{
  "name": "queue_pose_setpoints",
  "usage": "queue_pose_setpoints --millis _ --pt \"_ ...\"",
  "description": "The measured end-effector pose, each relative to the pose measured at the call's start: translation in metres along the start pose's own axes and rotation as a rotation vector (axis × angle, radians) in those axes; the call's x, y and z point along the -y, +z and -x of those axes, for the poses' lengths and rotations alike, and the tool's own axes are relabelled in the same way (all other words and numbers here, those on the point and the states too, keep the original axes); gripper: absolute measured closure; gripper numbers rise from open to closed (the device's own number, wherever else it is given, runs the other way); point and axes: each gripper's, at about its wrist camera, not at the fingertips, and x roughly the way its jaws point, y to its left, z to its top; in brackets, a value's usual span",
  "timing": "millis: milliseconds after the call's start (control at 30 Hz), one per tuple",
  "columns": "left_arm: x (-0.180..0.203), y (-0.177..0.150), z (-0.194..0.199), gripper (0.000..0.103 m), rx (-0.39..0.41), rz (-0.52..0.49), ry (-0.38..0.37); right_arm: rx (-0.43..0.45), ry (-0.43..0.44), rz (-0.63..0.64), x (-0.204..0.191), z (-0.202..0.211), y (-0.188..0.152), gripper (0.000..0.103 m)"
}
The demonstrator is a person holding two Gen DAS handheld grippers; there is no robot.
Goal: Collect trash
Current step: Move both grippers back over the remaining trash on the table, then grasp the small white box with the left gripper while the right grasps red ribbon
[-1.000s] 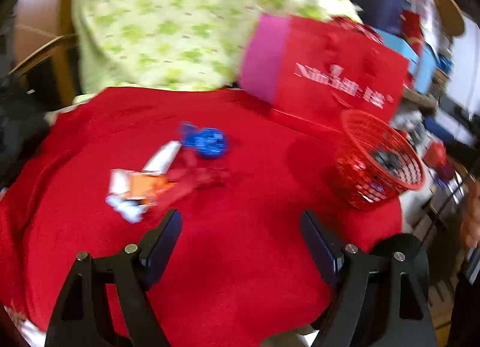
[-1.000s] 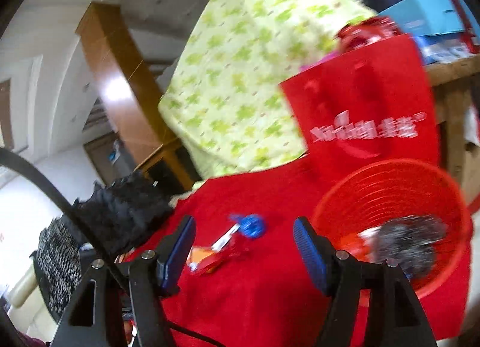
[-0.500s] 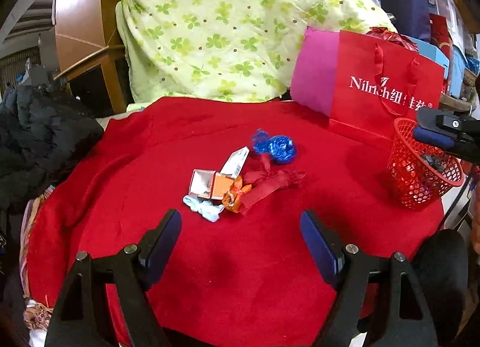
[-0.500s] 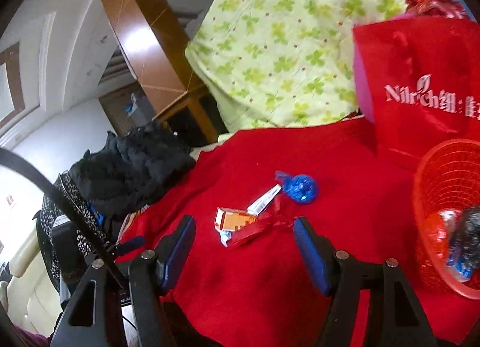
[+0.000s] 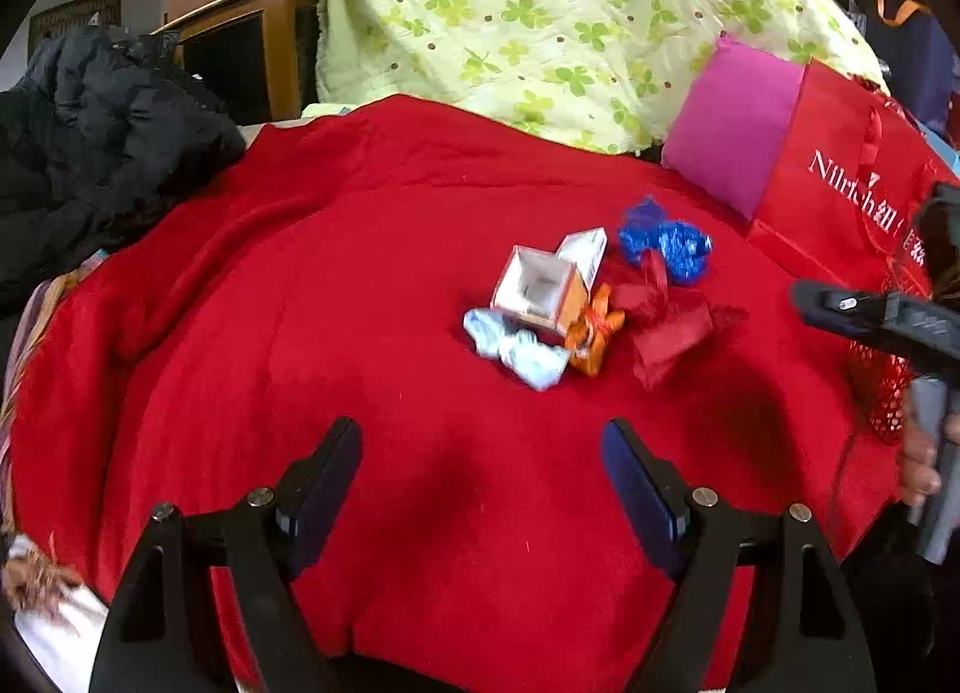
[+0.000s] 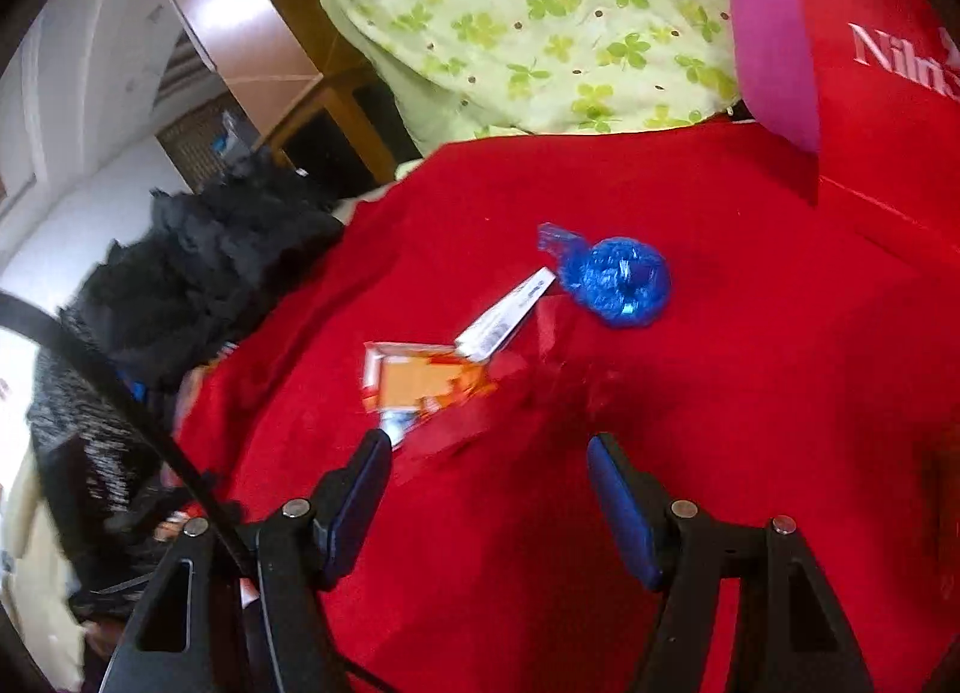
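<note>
Red cloth (image 5: 300, 333), blue foil wrapper (image 5: 672, 243), green clover-print quilt (image 5: 540, 21).

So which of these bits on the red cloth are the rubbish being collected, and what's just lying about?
For the job:
- crumpled blue foil wrapper
- small open orange-and-white carton
- crumpled pale blue wrapper
- orange foil wrapper
- crumpled red paper
- red mesh basket

Just lying about:
- red paper gift bag
- green clover-print quilt
- black padded jacket
</note>
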Motion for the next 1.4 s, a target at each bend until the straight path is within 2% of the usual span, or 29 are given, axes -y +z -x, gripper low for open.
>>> queue_pose_setpoints --millis 167,300,367,467,533,567,600,733,800,833,1067,1233,1400 --pt "-0.003 0.035 -0.032 0.021 0.007 -0.043 -0.054 -0.04 -0.047 0.118 0.003 -0.048 0.026 0.032" --pt "0.007 0.061 -0.054 0.02 0.02 -0.086 -0.146 -0.124 -0.019 0.143 0.014 -0.088 0.037 0.032" --pt "0.017 0.071 -0.07 0.019 0.001 -0.127 -0.186 -0.174 0.009 0.136 0.021 -0.108 0.035 0.032" --pt "0.032 0.078 -0.094 0.019 -0.025 -0.204 -0.184 -0.21 0.02 0.137 0.03 -0.122 0.029 0.032" --pt "0.036 0.08 -0.11 0.019 -0.058 -0.225 -0.169 -0.209 0.024 0.158 0.032 -0.121 0.024 0.04" --pt "0.037 0.079 -0.119 0.019 -0.081 -0.228 -0.165 -0.212 0.016 0.17 0.033 -0.121 0.022 0.052" --pt "0.035 0.078 -0.125 0.019 -0.096 -0.223 -0.173 -0.215 0.002 0.186 0.033 -0.12 0.019 0.056" --pt "0.027 0.074 -0.143 0.02 -0.141 -0.155 -0.218 -0.2 -0.016 0.206 0.033 -0.11 0.014 0.061" --pt "0.024 0.074 -0.144 0.036 -0.146 -0.13 -0.237 -0.184 -0.004 0.182 0.034 -0.103 0.013 0.063" --pt "0.023 0.074 -0.145 0.05 -0.159 -0.114 -0.256 -0.17 0.004 0.165 0.035 -0.098 0.013 0.063" --pt "0.024 0.071 -0.117 0.053 -0.112 -0.088 -0.235 -0.095 0.039 0.101 0.033 -0.047 -0.004 0.063" --pt "0.031 0.066 -0.057 0.053 -0.008 -0.096 -0.208 -0.014 0.047 0.091 0.025 0.009 -0.019 0.063" --pt "0.049 0.055 -0.004 0.053 0.06 -0.122 -0.197 0.09 0.046 0.083 0.014 0.065 -0.024 0.063"
